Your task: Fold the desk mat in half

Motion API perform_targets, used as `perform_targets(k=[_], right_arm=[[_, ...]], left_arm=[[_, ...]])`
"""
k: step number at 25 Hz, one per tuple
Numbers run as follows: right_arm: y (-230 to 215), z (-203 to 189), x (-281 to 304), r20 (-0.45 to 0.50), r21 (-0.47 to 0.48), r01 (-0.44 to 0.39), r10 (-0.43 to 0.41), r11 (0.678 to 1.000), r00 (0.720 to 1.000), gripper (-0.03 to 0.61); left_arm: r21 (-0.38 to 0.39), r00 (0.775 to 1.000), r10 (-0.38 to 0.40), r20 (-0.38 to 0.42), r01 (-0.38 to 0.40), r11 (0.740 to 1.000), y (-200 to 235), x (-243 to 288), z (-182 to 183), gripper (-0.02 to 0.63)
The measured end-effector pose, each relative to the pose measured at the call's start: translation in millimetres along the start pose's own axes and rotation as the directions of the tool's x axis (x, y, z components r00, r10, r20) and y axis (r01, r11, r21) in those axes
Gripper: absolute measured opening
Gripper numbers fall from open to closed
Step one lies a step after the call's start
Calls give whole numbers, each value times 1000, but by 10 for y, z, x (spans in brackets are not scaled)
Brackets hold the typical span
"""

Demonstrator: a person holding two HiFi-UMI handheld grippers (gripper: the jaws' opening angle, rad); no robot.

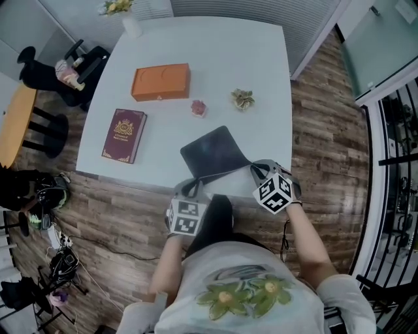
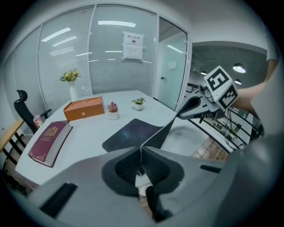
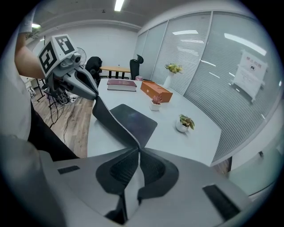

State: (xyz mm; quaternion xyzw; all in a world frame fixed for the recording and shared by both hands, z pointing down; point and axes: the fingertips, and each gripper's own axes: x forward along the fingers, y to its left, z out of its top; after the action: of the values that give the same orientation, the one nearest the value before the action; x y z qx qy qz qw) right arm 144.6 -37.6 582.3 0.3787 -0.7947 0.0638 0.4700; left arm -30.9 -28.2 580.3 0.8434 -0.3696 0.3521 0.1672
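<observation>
A dark desk mat (image 1: 210, 152) lies on the white table (image 1: 261, 65), its near edge lifted off the surface. My left gripper (image 1: 194, 185) is shut on the mat's near left corner, and my right gripper (image 1: 256, 169) is shut on the near right corner. In the left gripper view the mat (image 2: 131, 133) runs up from the closed jaws (image 2: 141, 153) to the right gripper (image 2: 193, 106). From the right gripper view, the mat (image 3: 133, 119) curves from my jaws (image 3: 138, 152) across to the left gripper (image 3: 86, 88). The raised edge sags between the two corners.
Beyond the mat stand an orange box (image 1: 160, 82), a maroon book (image 1: 123, 135), two small potted plants (image 1: 198, 107) (image 1: 243, 99) and a vase of flowers (image 1: 124, 13). A black chair (image 1: 65, 72) stands left of the table. The table's near edge is right in front of me.
</observation>
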Motion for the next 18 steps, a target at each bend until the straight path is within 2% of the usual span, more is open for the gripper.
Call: perform_targets(k=[6,18], right_arm=[[-71,147,-11,42,39,-11,9,999,999,26],[-183,363,-81,105,91,-37,27,995,994,25]], left_arm=[[-21,999,19,41,-18,1000,115,-32,111,14],[-60,996,54,65,-50,997,232,-165,266,14]])
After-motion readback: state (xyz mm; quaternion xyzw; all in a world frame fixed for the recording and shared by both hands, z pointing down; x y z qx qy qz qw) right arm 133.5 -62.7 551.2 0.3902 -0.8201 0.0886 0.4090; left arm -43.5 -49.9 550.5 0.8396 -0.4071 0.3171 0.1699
